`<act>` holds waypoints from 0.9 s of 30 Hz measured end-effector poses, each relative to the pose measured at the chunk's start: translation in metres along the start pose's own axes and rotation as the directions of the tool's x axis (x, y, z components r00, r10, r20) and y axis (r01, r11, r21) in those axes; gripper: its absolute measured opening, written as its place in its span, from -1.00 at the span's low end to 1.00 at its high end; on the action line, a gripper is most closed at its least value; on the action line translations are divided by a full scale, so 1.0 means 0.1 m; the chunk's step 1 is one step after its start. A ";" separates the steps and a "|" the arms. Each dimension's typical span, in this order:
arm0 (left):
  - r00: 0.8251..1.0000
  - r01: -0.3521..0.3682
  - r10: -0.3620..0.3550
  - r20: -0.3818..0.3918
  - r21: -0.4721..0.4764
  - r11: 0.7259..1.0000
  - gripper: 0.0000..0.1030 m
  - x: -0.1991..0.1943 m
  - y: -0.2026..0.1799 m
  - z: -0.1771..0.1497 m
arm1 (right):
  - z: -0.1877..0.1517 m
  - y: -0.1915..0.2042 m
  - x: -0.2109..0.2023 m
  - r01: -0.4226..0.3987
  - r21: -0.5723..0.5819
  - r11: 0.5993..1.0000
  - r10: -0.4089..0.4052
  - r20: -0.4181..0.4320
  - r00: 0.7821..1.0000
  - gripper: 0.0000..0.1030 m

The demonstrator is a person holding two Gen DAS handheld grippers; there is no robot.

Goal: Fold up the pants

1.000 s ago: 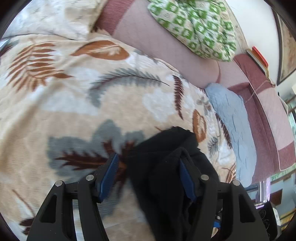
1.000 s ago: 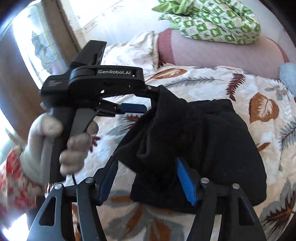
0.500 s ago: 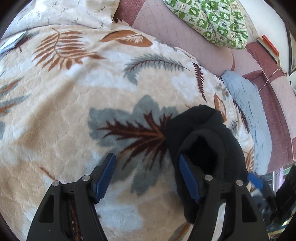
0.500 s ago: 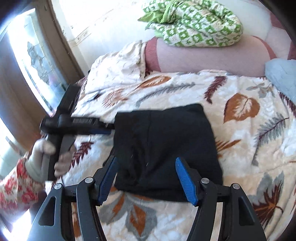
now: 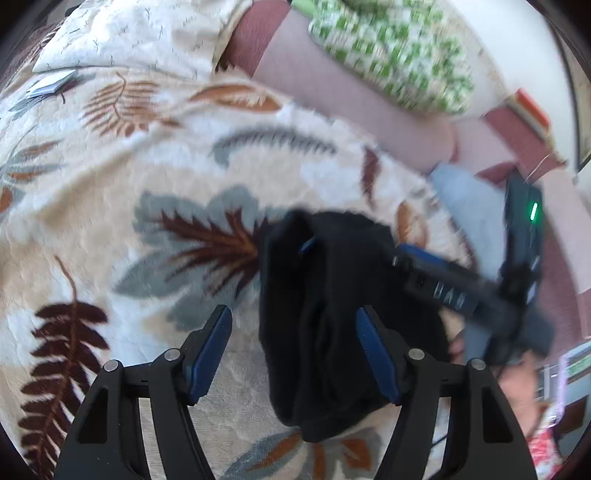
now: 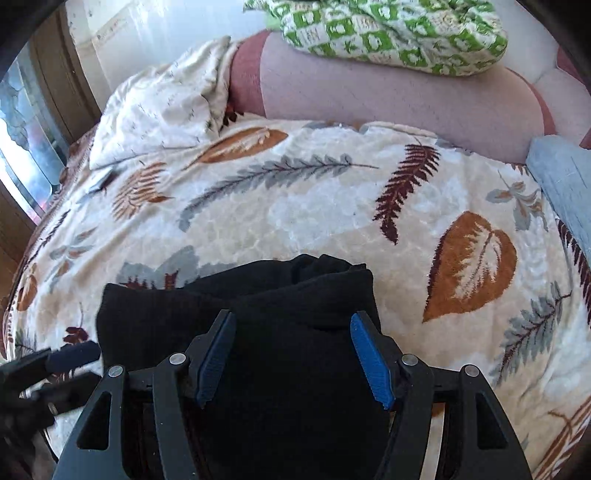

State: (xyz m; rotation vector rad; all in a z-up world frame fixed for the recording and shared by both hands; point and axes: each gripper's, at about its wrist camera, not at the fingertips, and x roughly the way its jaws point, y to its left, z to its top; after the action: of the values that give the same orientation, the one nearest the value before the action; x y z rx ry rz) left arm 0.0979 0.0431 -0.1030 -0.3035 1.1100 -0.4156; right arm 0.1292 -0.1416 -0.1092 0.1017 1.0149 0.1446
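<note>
The black pants lie folded into a compact bundle on the leaf-patterned blanket. In the left wrist view the pants sit between and ahead of my left gripper, which is open and holds nothing. My right gripper is open above the bundle, its blue pads apart on either side. In the left wrist view the right gripper reaches in from the right, its fingertips at the bundle's top. In the right wrist view the left gripper's fingers show at the bundle's lower left edge.
A pink sofa back runs along the far side with a green-and-white checked quilt on it. A cream pillow lies far left, a light blue cushion at right. A small booklet lies far left on the blanket.
Both grippers have let go of the pants, which now lie folded on the blanket. The right gripper has moved in low over the bundle; the left has swung back toward it.
</note>
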 end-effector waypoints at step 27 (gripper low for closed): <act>0.996 0.071 -0.072 0.056 0.006 0.997 0.33 -0.05 -0.33 0.20 | -0.91 -0.79 -0.54 -0.096 0.219 0.971 0.074 0.107 0.991 0.33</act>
State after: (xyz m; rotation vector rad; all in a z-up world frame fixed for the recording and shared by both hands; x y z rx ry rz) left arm 0.1086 0.0166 -0.0758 -0.3497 1.0456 -0.4704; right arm 0.0293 -0.2269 -0.1237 0.3551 0.9260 0.1022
